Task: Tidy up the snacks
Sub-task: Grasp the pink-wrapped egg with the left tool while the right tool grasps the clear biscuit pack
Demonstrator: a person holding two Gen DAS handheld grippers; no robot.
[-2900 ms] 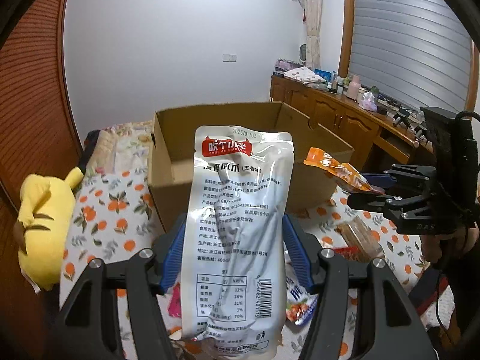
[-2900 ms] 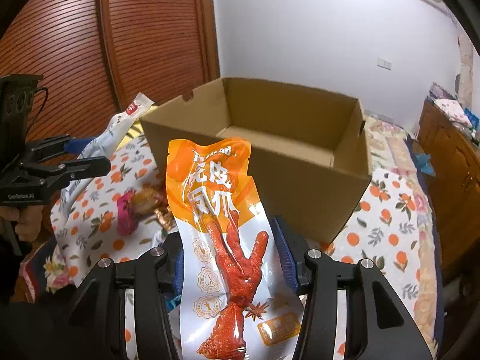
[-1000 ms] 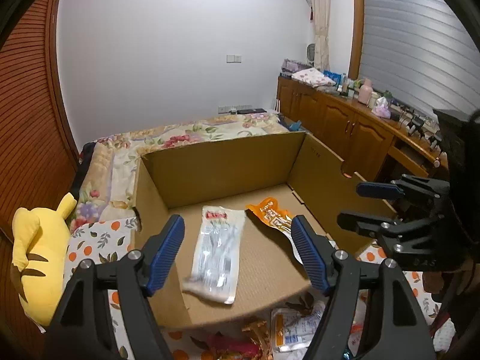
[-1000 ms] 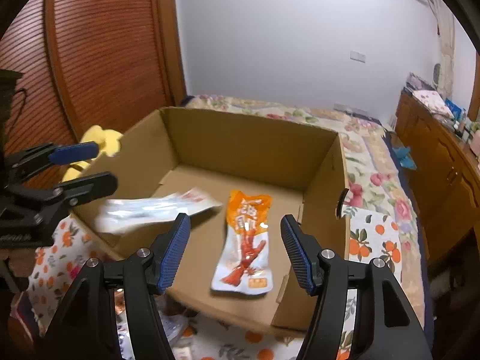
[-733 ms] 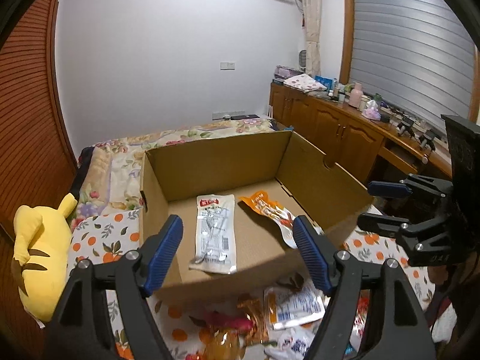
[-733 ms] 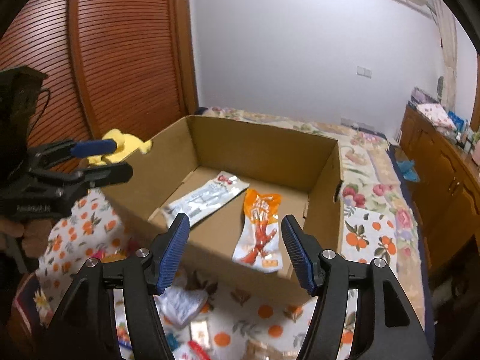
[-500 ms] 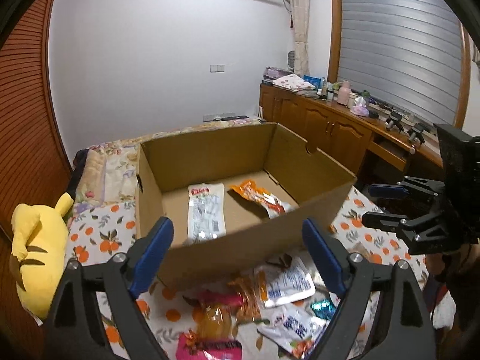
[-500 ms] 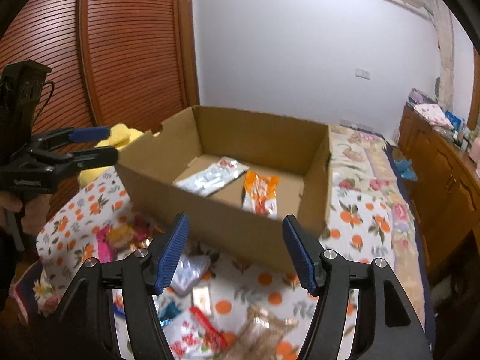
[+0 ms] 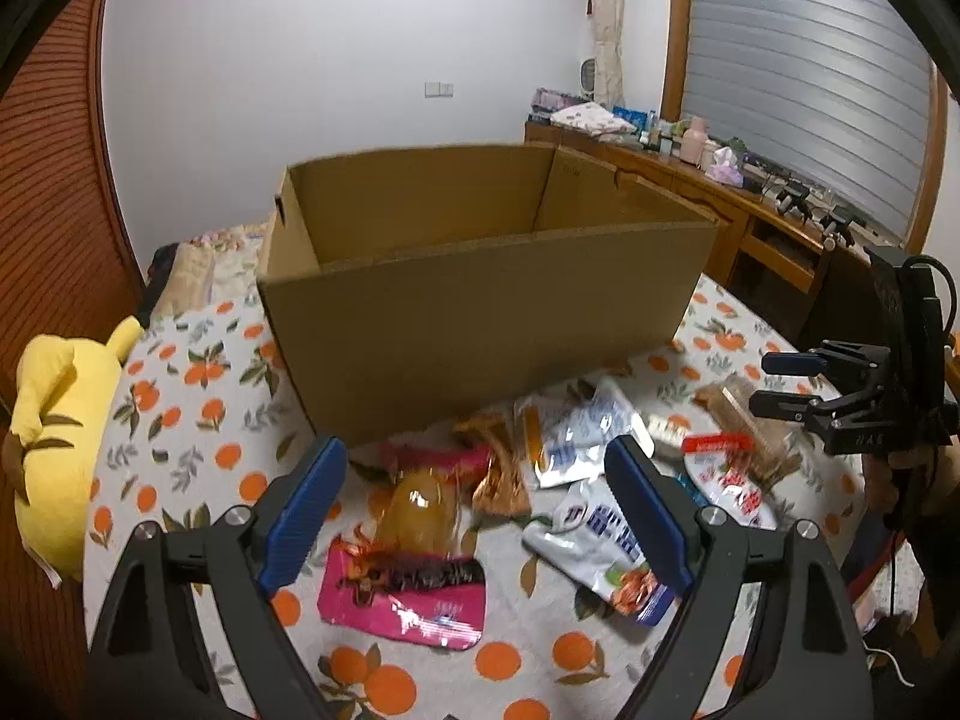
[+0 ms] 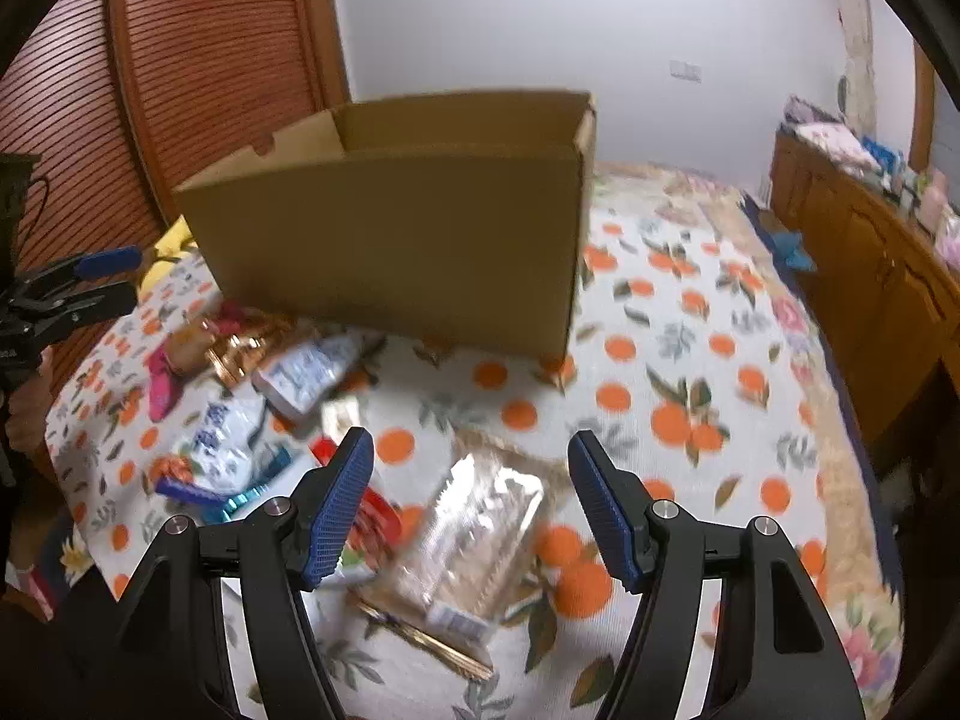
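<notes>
Two grippers hang over the scattered snacks, both empty with their blue pads apart. The left gripper [image 9: 477,489] has just been opening its jaws (nothing sits between them) and stands wide above an amber jelly-like pouch [image 9: 420,510], with a pink packet [image 9: 408,594] nearer the camera and a white-and-blue sachet [image 9: 600,540] toward its right finger. The right gripper [image 10: 471,489] has also been opening a little, again on nothing, and frames a clear crinkly bag of biscuit-like sticks [image 10: 474,534] lying on the orange-print cloth [image 10: 690,396].

Further out, a flatter white-and-blue pouch [image 10: 312,369] and a copper foil wrapper [image 10: 237,354] lie close against the front wall of the cardboard box [image 10: 396,246], which stands open-topped behind the pile; its floor is hidden from both views. A yellow plush toy [image 9: 54,420] rests at the cloth's left edge.

All these packets look light and floppy. The film is likely slick, so a pinch across the sealed end or a flat edge should hold better than one across the puffed middle. The clear bag probably holds brittle contents (a hard squeeze could crush them), so its crimped end seam seems the safer place to grip. The jelly pouch may squirm; its top seal looks best.
</notes>
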